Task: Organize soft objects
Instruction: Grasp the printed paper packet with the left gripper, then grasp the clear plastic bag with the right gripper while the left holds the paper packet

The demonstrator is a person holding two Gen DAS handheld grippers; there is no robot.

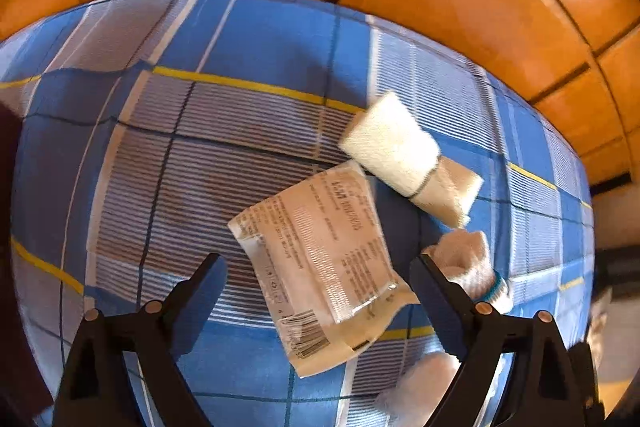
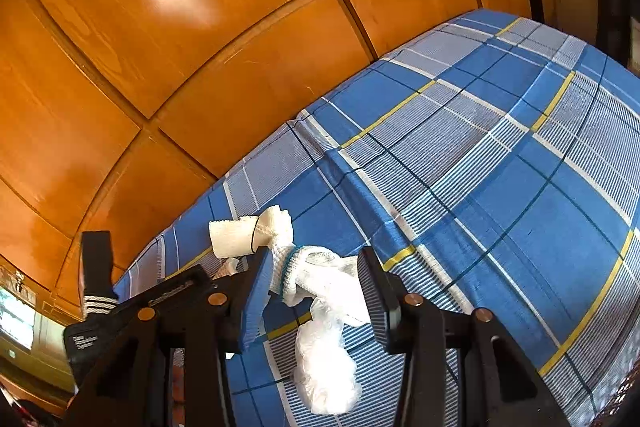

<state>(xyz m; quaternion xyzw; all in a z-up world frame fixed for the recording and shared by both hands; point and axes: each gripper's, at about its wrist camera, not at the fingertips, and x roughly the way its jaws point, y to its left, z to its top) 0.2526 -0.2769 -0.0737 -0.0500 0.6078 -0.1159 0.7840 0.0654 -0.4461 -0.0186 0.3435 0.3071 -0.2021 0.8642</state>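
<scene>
1. Looking through the left wrist view, the left gripper (image 1: 318, 291) hangs over the blue plaid cloth (image 1: 260, 39) with its jaws spread wide and nothing pressed between them. A flat printed packet (image 1: 320, 259) lies on the cloth directly below the gap, tilted. Just beyond it sits a white roll (image 1: 404, 155) bound by a thin dark band, and beside the right-hand finger lies a white knitted piece with a teal edge (image 1: 468, 263). More crinkly white material peeks out at the lower edge.

2. In the right wrist view, the right gripper (image 2: 316, 287) has its jaws partly apart around the same white knitted piece with a teal edge (image 2: 296, 267) and a crumpled clear plastic bag (image 2: 326, 367). Whether the pads actually pinch them I cannot tell. The white roll (image 2: 240, 237) lies just behind, touching the knit.

3. As a judgement, sorting is at an early stage: the soft items lie in one loose cluster near the cloth's edge, none set apart or stacked, and the packet looks like the left side's next pick.
</scene>
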